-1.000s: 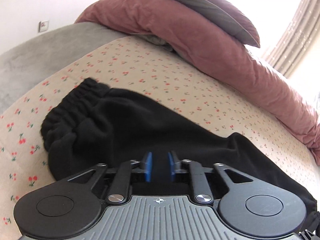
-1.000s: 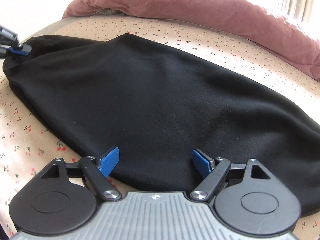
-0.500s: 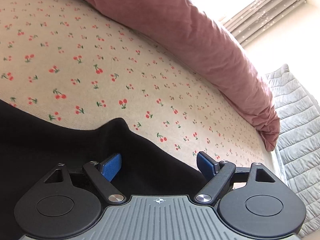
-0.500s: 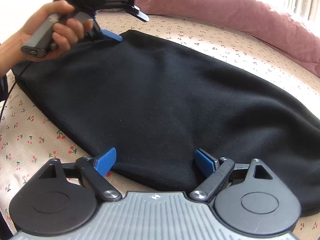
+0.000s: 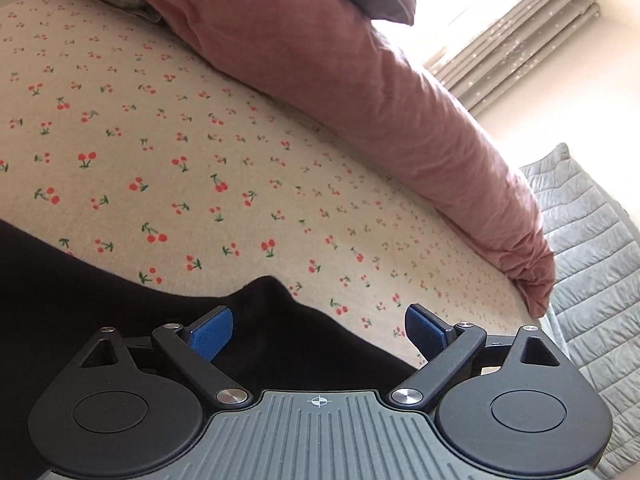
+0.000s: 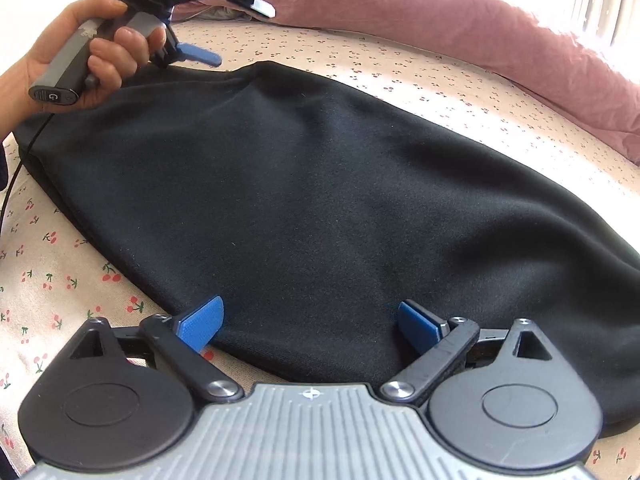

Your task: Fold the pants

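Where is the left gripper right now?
In the right wrist view, the left gripper is upper left, held by a hand, jaws open over the far corner of the black pants.

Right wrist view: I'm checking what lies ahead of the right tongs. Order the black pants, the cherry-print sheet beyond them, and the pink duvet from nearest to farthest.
1. Pants: directly under and ahead of the open right tongs.
2. Sheet: the strip beyond the pants' far edge.
3. Duvet: along the back, farthest away.
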